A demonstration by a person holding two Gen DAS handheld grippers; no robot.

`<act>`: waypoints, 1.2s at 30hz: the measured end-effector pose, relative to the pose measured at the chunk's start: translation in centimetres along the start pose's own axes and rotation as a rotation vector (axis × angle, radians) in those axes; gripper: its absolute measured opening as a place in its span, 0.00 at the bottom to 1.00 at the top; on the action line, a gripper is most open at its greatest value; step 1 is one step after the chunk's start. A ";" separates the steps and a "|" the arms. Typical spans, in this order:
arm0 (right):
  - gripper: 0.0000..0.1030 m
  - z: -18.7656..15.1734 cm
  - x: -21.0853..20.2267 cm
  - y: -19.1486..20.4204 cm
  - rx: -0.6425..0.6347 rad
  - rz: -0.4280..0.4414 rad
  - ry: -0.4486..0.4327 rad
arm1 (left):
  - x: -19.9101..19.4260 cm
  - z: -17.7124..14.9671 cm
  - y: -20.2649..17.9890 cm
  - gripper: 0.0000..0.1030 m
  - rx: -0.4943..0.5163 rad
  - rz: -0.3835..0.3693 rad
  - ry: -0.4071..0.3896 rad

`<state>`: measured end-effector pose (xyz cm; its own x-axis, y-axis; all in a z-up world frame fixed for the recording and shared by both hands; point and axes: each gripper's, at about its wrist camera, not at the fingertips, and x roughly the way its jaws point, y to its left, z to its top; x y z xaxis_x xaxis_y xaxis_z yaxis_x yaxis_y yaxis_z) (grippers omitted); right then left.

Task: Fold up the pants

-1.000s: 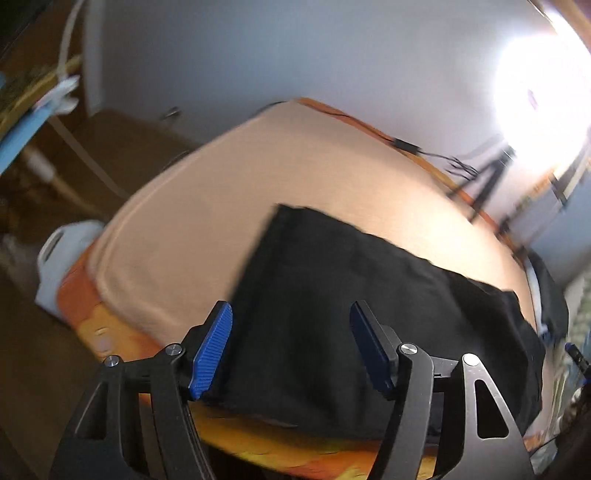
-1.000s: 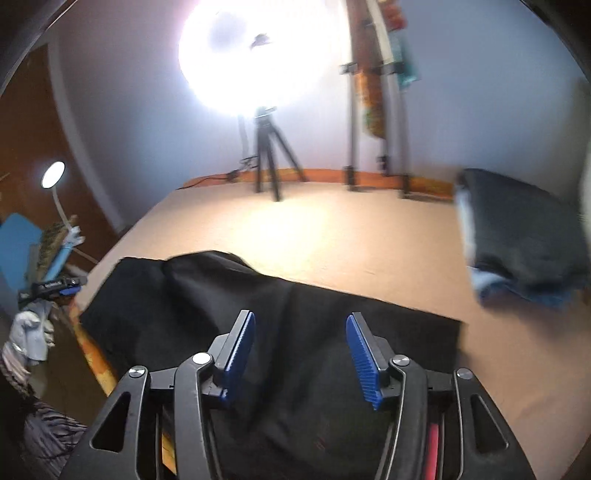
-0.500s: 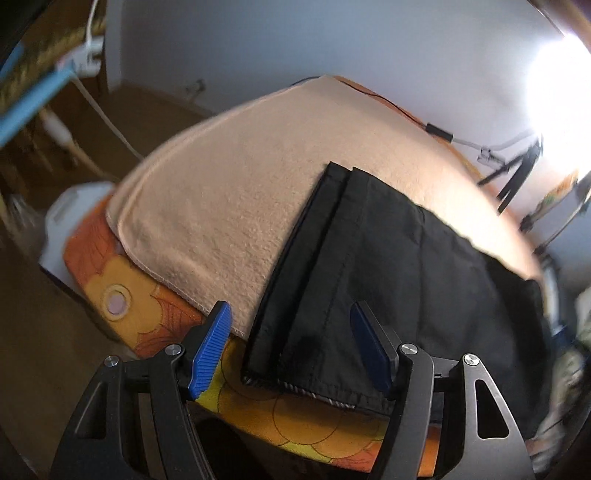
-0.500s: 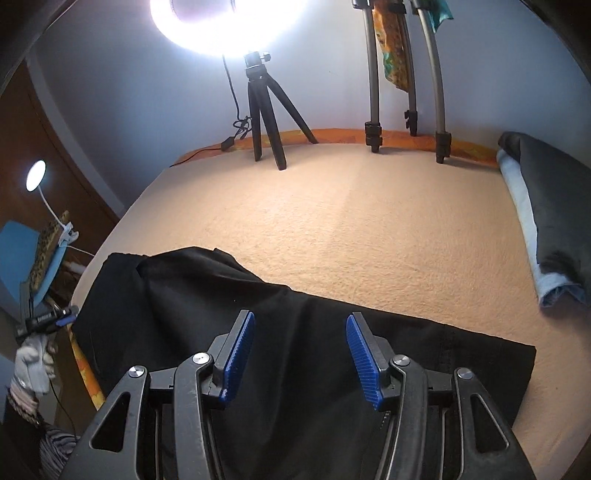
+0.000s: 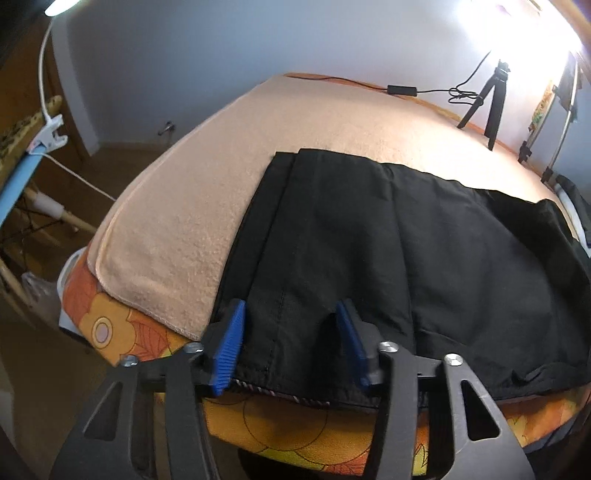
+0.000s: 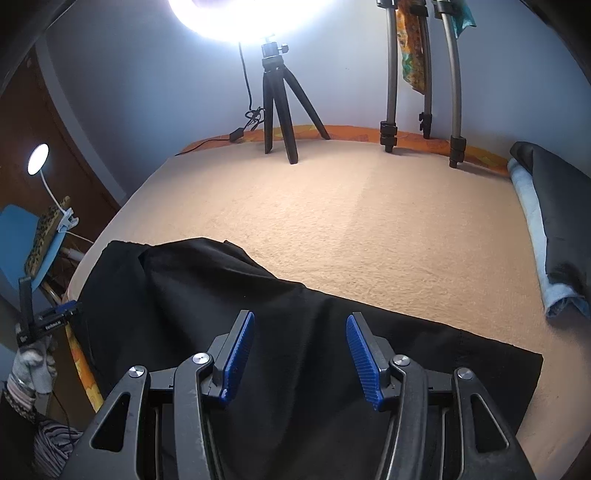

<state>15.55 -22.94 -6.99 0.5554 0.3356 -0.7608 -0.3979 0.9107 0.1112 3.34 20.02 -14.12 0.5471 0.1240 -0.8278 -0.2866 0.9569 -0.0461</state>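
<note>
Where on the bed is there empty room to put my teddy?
Bare blanket lies between the black pants and the tripods, and left of the pants' hem. Crowded: the near edge under both grippers and the clothes pile at right.

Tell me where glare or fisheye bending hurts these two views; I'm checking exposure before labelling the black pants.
Right wrist view: the round studio light on its black tripod blows out the top edge. Left wrist view: the same lamp flares the upper right corner. Both views: the black pants show little fold detail, and the peach terry blanket bulges from lens distortion.
</note>
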 end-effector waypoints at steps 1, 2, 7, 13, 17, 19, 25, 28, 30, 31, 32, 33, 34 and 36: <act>0.53 0.0 -0.1 -0.1 0.005 0.001 -0.003 | -0.1 0.0 0.3 0.14 -0.004 0.001 -0.009; 0.53 0.0 -0.1 -0.1 0.007 0.000 -0.005 | -0.2 0.0 0.5 0.13 -0.015 -0.014 -0.009; 0.53 0.1 -0.1 0.3 0.010 0.009 -0.012 | -0.6 -0.3 0.7 0.12 -0.031 -0.025 -0.023; 0.53 0.0 0.1 1.0 -0.026 0.004 -0.015 | -1.1 -0.1 1.2 0.11 -0.037 0.038 -0.054; 0.53 0.0 0.2 1.0 -0.025 0.002 -0.012 | -0.5 -0.2 1.5 0.14 -0.048 0.022 -0.015; 0.53 0.3 0.2 1.1 -0.040 -0.002 -0.014 | -1.0 0.1 1.5 0.31 -0.036 0.081 -0.013; 0.61 2.9 0.9 0.8 -0.100 0.051 0.009 | -3.1 1.7 0.3 0.41 -0.041 0.081 -0.072; 0.61 4.7 2.8 -0.1 -0.099 0.086 0.069 | -3.4 2.6 -1.8 0.41 -0.048 -0.039 -0.076; 0.61 5.8 5.1 -0.5 -0.092 0.147 0.147 | -3.0 2.9 -4.1 0.41 -0.032 -0.135 -0.055; 0.61 6.2 6.4 -0.7 -0.080 0.185 0.189 | -2.7 3.0 -5.0 0.41 -0.016 -0.162 -0.042; 0.61 6.4 7.4 -0.7 -0.071 0.206 0.216 | -2.4 3.0 -5.9 0.41 0.004 -0.184 -0.030; 0.61 6.6 8.3 -0.7 -0.066 0.216 0.237 | -1.9 2.9 -6.9 0.41 0.025 -0.205 -0.015; 0.61 6.7 9.5 -0.7 -0.062 0.229 0.264 | -1.4 2.7 -7.7 0.41 0.045 -0.219 0.005; 0.61 6.6 11.0 -0.6 -0.057 0.246 0.297 | -0.4 2.4 -8.4 0.41 0.074 -0.218 0.034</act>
<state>26.75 -18.18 -11.22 0.2061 0.4499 -0.8690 -0.5376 0.7941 0.2836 7.36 12.55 -12.05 0.5627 -0.0955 -0.8211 -0.1052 0.9769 -0.1857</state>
